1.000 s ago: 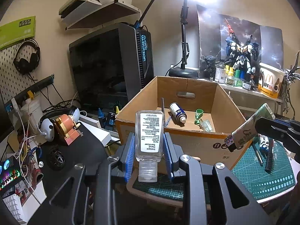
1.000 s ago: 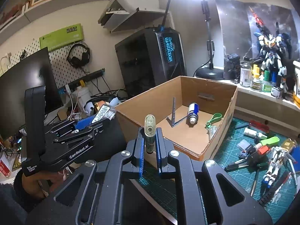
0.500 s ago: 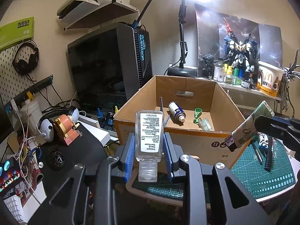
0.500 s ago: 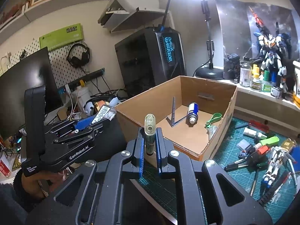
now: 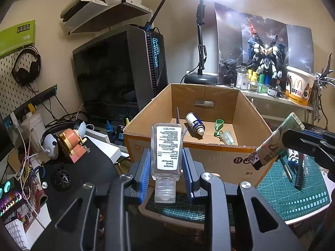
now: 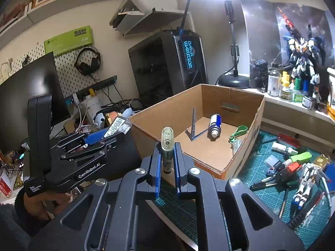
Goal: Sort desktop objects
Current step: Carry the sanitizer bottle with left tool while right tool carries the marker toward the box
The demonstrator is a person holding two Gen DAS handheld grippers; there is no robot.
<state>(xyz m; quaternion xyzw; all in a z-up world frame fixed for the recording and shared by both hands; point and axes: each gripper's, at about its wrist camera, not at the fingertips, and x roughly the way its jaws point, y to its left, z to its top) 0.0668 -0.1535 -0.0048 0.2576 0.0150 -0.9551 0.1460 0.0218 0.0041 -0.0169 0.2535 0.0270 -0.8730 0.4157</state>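
A clear hand sanitizer bottle [image 5: 166, 150] sits cap-down between the blue pads of my left gripper [image 5: 166, 167], which is shut on it, just short of the near wall of an open cardboard box [image 5: 247, 163]. My right gripper [image 6: 167, 163] is shut on a flat green tube [image 6: 167, 144], held end-on near the box's front corner [image 6: 222, 170]. The same tube [image 5: 274, 144] shows at the right of the left wrist view. Inside the box lie a blue spray can [image 5: 194, 123], a grey angled tool [image 6: 193, 129] and a green keychain item [image 5: 219, 125].
A black PC tower [image 5: 121, 73] stands behind the box, with a lamp base [image 5: 201, 79] and a shelf of small bottles [image 5: 255, 81]. A green cutting mat [image 6: 293, 188] at right holds pens, tools and a model robot. Headphones, cables and a monitor [image 6: 27, 96] crowd the left.
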